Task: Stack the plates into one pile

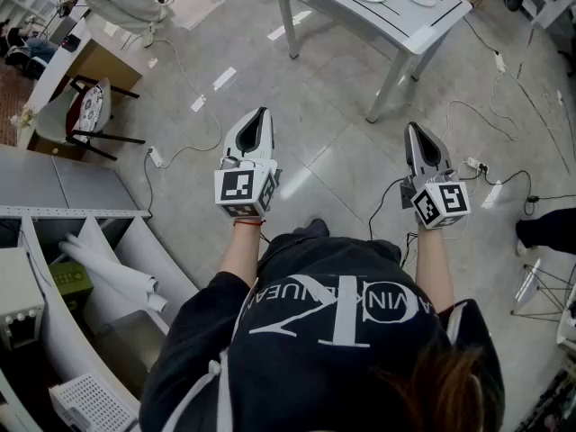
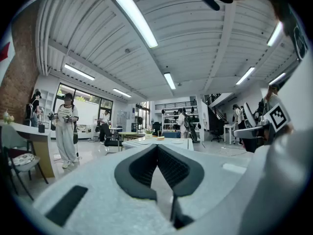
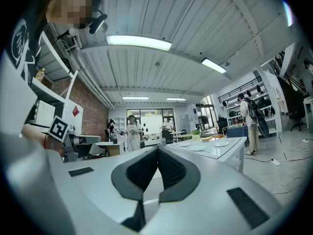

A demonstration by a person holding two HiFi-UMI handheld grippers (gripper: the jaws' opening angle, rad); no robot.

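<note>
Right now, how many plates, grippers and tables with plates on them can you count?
plates: 3
grippers: 2, the left gripper and the right gripper, both shut with nothing in them
table: 1
total: 6

long white ceiling tube lights [image 2: 134,16] are glowing at 11 o'clock in the left gripper view, lighting everything brightly. the glossy grey tiled floor [image 1: 297,142] is catching pale glare streaks toward 11 o'clock. both gripper views are bending and darkening at their edges.
</note>
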